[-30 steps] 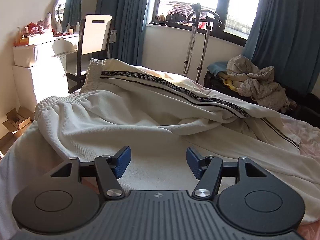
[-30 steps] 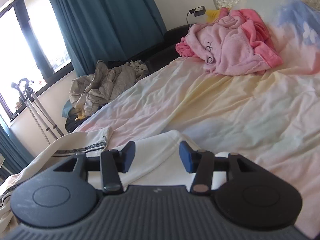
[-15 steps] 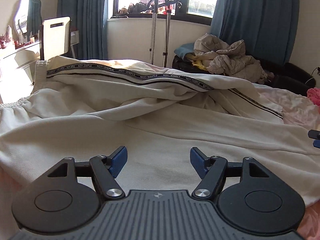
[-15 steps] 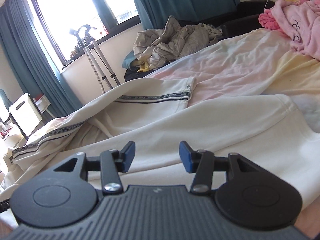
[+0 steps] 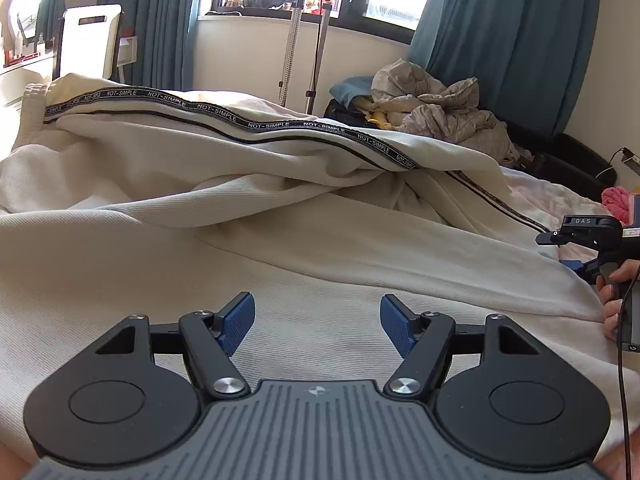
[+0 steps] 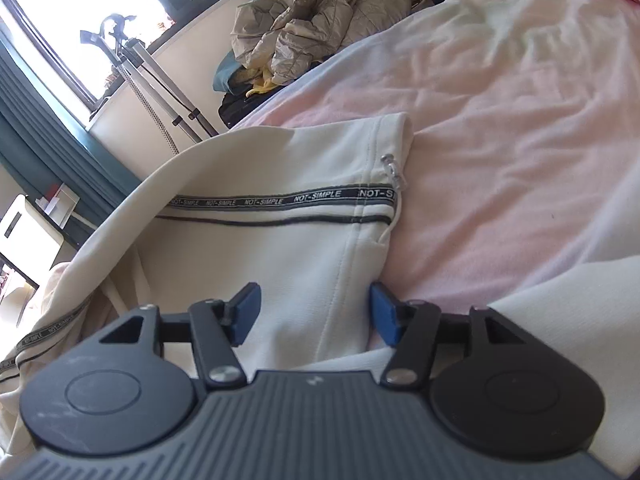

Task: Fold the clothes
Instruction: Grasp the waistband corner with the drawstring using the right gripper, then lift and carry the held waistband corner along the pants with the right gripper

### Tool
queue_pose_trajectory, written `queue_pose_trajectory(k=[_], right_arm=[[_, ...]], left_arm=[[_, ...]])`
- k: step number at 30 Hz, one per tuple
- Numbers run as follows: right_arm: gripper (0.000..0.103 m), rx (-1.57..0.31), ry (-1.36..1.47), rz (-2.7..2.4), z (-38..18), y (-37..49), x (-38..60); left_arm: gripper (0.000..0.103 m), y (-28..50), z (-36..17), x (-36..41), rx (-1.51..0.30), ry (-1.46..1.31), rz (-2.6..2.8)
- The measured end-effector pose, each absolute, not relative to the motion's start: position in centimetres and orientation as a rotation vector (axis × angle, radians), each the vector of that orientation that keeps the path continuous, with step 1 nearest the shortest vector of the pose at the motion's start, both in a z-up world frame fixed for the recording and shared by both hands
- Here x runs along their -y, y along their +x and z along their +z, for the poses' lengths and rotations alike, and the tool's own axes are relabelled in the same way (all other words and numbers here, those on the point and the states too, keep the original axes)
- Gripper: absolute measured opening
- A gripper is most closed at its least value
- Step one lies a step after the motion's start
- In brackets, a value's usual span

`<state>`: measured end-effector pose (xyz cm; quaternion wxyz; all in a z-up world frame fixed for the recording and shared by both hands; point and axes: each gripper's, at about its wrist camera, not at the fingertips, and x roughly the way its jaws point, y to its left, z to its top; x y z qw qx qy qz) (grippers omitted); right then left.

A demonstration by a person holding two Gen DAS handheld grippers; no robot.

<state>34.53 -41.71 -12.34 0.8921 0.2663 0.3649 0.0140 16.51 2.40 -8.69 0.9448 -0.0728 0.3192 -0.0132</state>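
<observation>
Cream track pants [image 5: 280,216] with a black "NOT-SIMPLE" side stripe [image 5: 224,114] lie rumpled across the bed. My left gripper [image 5: 317,322] is open and empty, low over the near leg's fabric. My right gripper [image 6: 315,310] is open, its blue pads either side of the hem end of the striped leg [image 6: 312,216], close above the cloth. The right gripper also shows at the right edge of the left wrist view [image 5: 592,236], held by a hand.
A pink bedsheet [image 6: 520,140] lies beyond the hem. A heap of beige clothes [image 5: 440,112] sits on a dark seat by the blue curtains. Crutches [image 5: 308,36] lean at the window. A chair [image 5: 90,40] and a dresser stand at far left.
Both grippers have swung and moved over the pants. The right one has dropped close onto the striped leg's hem. Both stay open.
</observation>
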Motion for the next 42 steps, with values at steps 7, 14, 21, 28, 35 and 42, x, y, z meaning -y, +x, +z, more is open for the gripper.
queue_pose_trajectory(k=[7, 14, 21, 28, 35, 42], right_arm=[[0.016, -0.638, 0.525, -0.005, -10.7, 33.4, 39.8], [0.013, -0.491, 0.511, -0.106, -4.4, 31.2, 39.5], [0.012, -0.362, 0.466, -0.312, 3.4, 30.7, 44.3], [0.014, -0.530, 0.380, -0.452, 0.6, 33.6, 50.1], [0.032, -0.633, 0.386, -0.493, -6.4, 32.1, 50.2], [0.058, -0.560, 0.378, -0.461, -6.0, 28.3, 49.4]], left_arm=[[0.073, 16.9, -9.0, -2.8, -0.666, -0.171, -0.028], [0.073, 15.2, -6.9, -3.3, -0.614, -0.188, -0.020], [0.073, 14.0, -5.4, -3.9, -0.579, -0.214, -0.017], [0.073, 15.0, -5.8, -4.2, -0.600, -0.233, -0.021], [0.073, 15.3, -6.6, -4.1, -0.628, -0.225, -0.036], [0.073, 15.1, -6.5, -4.1, -0.626, -0.219, -0.037]])
